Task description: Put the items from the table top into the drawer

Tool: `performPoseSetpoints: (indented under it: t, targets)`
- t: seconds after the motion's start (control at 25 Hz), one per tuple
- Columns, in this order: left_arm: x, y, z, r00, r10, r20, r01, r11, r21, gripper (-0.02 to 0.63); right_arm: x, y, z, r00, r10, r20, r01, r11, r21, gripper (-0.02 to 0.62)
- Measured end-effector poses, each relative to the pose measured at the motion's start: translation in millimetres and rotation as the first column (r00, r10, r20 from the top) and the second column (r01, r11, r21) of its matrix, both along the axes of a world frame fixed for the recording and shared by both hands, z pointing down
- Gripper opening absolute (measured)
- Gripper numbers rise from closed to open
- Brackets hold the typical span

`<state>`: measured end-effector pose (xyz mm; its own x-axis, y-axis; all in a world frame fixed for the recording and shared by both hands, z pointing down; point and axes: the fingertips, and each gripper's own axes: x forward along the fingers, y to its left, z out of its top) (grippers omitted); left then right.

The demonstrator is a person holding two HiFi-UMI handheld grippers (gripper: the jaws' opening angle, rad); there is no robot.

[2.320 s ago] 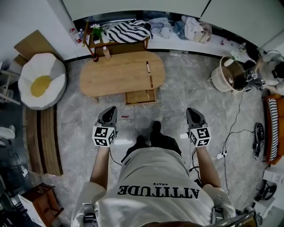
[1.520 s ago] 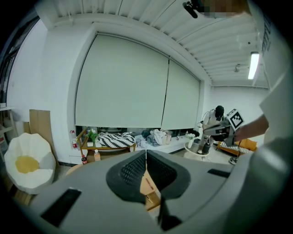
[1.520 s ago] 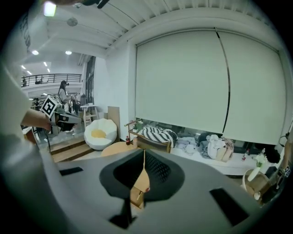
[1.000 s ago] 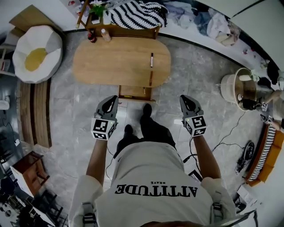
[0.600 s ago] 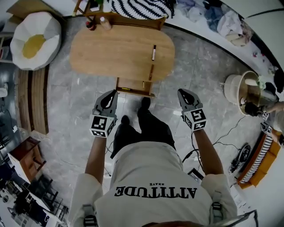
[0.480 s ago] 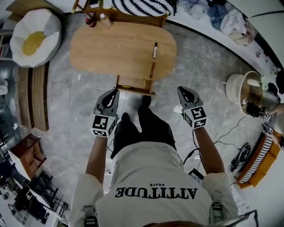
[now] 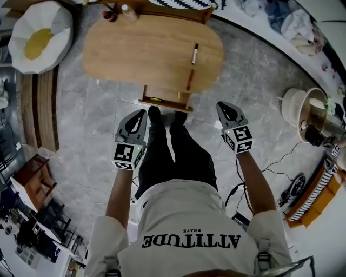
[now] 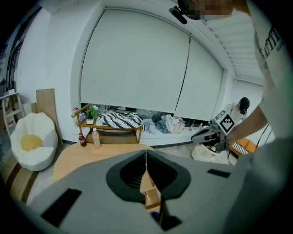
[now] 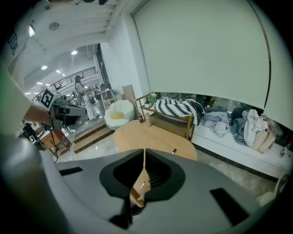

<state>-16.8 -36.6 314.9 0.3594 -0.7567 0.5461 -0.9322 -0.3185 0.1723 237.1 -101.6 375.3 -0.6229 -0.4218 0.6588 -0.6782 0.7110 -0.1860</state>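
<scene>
A black marker (image 7: 194,54) lies on the oval wooden table (image 7: 140,54), with a brown pen-like stick (image 7: 190,79) just below it near the front edge. The table's drawer (image 7: 162,98) stands pulled out, with a small yellow item inside. My left gripper (image 7: 141,113) hangs shut and empty just short of the drawer's left corner. My right gripper (image 7: 220,106), also shut and empty, is to the right of the drawer. In the left gripper view the jaw tips (image 8: 146,157) meet in front of the drawer (image 8: 151,194). The right gripper view shows closed tips (image 9: 144,155) and the marker (image 9: 174,151).
The person's legs (image 7: 173,151) stand between the grippers, feet at the drawer front. Two bottles (image 7: 128,12) stand at the table's far edge. A white beanbag (image 7: 38,30) lies far left, a round basket (image 7: 305,111) at right, floor cables (image 7: 281,173), a wooden stool (image 7: 32,181).
The person has stepped up to the table, feet now at the drawer front. Both grippers have sunk and come nearer the drawer, still shut.
</scene>
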Motion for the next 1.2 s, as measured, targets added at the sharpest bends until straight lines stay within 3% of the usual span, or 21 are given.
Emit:
performPoseSetpoints:
  t: [0.24,0.76,0.88,1.2]
  targets:
    - [-16.9,-5.9,42.9,1.0,-0.008,-0.006,0.008,0.999,-0.039,0.023,-11.7,-9.5,54.4,0.998,0.055,-0.016,-0.056,0.995,-0.076,0.022]
    - [-33.9,-22.1,139.3,0.995,0.074,-0.06,-0.08,0.992,-0.098,0.023,-55.0,-28.9,171.3,0.979,0.189,-0.07,-0.199,0.962,-0.187,0.023]
    - [-40.7,-26.2,163.9,0.995,0.064,-0.071,-0.071,0.992,-0.108,0.023,-65.3,-32.0,206.4,0.973,0.213,-0.088,-0.227,0.949,-0.22,0.071]
    - [-50.1,-23.5,221.6,0.993,0.076,-0.092,-0.089,0.984,-0.152,0.023,-80.1,-38.1,294.8,0.96,0.231,-0.158,-0.268,0.921,-0.284,0.089]
